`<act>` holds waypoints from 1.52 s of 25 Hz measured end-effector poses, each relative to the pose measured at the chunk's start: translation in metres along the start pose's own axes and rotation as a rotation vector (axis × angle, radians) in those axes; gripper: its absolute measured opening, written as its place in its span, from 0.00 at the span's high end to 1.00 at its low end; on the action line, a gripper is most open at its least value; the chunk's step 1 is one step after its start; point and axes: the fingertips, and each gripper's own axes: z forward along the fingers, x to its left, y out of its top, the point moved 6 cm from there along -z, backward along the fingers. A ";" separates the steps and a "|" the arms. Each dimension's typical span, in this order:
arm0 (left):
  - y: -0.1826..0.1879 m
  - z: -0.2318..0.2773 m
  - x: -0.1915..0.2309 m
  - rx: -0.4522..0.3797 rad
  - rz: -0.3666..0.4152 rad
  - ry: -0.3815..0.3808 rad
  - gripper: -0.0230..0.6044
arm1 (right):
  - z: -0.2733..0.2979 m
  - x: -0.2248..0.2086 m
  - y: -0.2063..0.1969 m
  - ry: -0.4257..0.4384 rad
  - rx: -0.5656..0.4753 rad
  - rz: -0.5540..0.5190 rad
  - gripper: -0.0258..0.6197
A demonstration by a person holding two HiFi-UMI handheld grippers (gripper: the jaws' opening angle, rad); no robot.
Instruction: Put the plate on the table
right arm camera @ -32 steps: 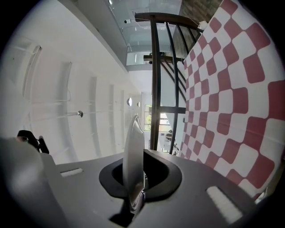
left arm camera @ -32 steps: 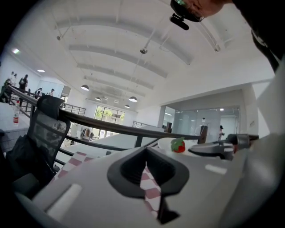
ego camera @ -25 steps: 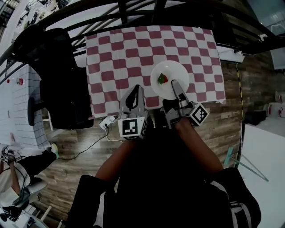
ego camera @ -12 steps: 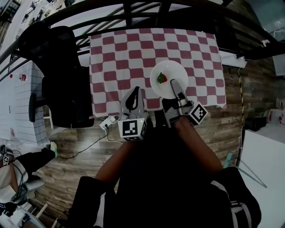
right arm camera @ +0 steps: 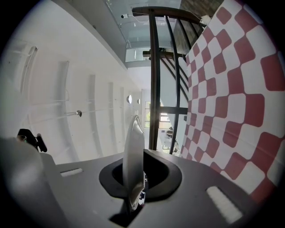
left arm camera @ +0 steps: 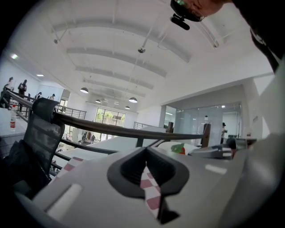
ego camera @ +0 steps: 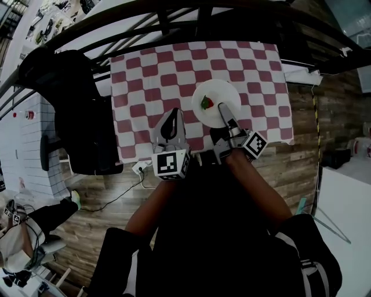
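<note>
White plate (ego camera: pixel 215 96), one only, sits over the red-and-white checked cloth (ego camera: pixel 145 87) on the bench, a little right of the middle and close to the near edge. The views do not show whether it rests on the cloth or hangs just above it. On its left half lies one small red piece with a green top (ego camera: pixel 207 104).

No brand or word can be read. The only print is the black-and-white square marker on each of the two cubes: one on the left cube (ego camera: pixel 171 164), one on the right cube (ego camera: pixel 255 145).

Right tongs (ego camera: pixel 222 109) are clamped on the plate's near rim. In the right gripper view the rim stands edge-on, pinched in the slot between the two pads, with the checked cloth alongside it. Left tongs (ego camera: pixel 173 115) are closed with nothing in them. In the left gripper view only a thin strip of the cloth shows through the notch between the pads. They hover over the near edge of the bench, just left of the plate and apart from it.

One black office chair (ego camera: pixel 75 104) stands at the left edge of the bench. Dark curved rails (ego camera: pixel 174 17) run along the far edge. On the wooden floor (ego camera: pixel 301 151) by the near left corner lies a white power strip (ego camera: pixel 139 168) with its cable. Another person (ego camera: pixel 23 232) is seen at the lower left
</note>
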 end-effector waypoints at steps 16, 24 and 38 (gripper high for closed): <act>0.006 0.096 -0.004 0.018 -0.014 -0.004 0.95 | 0.065 -0.036 0.055 -0.006 0.123 -0.016 0.95; -0.001 0.121 0.003 0.046 -0.013 0.026 0.95 | 0.091 -0.071 0.064 -0.017 0.179 -0.015 0.95; -0.019 0.127 0.009 0.123 0.014 0.087 0.95 | 0.102 -0.143 0.067 -0.012 0.277 -0.022 0.95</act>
